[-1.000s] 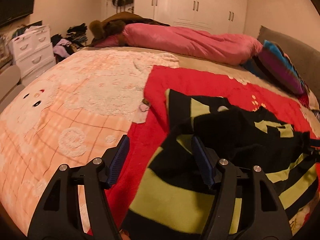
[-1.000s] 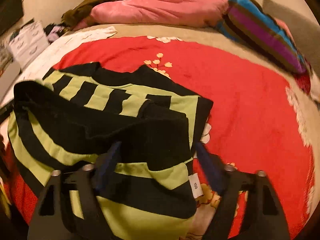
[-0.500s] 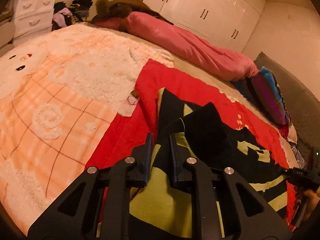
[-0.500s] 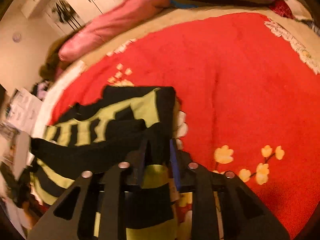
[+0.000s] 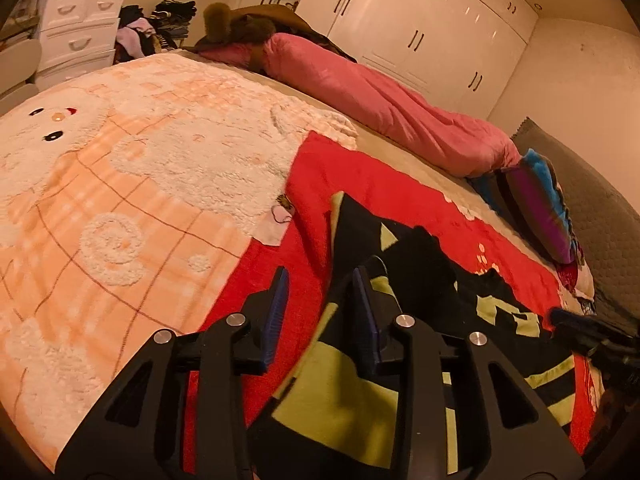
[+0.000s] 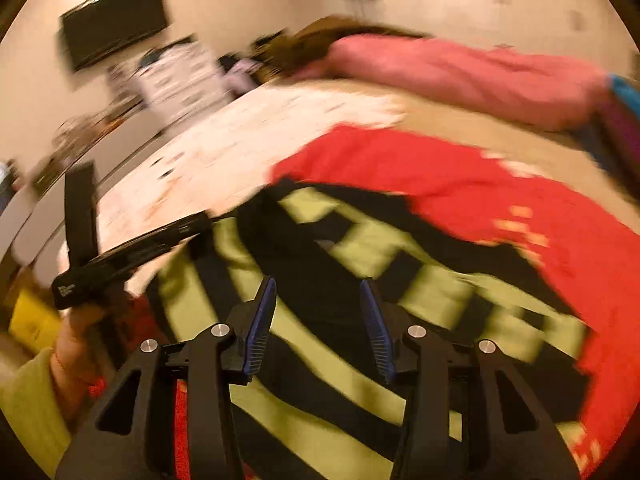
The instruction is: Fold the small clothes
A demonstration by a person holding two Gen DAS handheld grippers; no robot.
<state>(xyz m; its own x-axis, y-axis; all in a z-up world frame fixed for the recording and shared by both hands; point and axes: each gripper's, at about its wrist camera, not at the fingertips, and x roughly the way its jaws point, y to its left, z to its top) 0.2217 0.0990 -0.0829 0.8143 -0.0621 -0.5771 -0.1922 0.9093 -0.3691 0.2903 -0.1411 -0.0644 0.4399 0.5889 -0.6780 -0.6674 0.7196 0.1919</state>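
Observation:
A black and yellow-green striped garment (image 5: 344, 392) lies partly folded on the red blanket (image 5: 380, 184). My left gripper (image 5: 320, 300) hovers over its left edge. Its jaws are opening, and only blanket and the garment's rim show between the blue pads, which press on nothing. In the blurred right wrist view my right gripper (image 6: 318, 304) hangs above the garment (image 6: 320, 248). Its jaws are opening too, with the cloth below them and not pinched. The left gripper (image 6: 80, 240) shows at the left, held by a hand in a yellow-green sleeve. The right gripper (image 5: 592, 336) peeks in at the right edge.
A peach and white plush blanket (image 5: 120, 184) covers the bed's left half. A pink duvet (image 5: 380, 104) and a striped pillow (image 5: 536, 204) lie at the far side. White drawers (image 5: 76, 36), a clothes pile and a wardrobe (image 5: 420, 28) stand behind. A TV (image 6: 114, 24) hangs on the wall.
Both grippers closed on the garment's cloth half a second ago and have now spread apart and let it go. The right gripper has swung quickly, and its view now faces the room's left.

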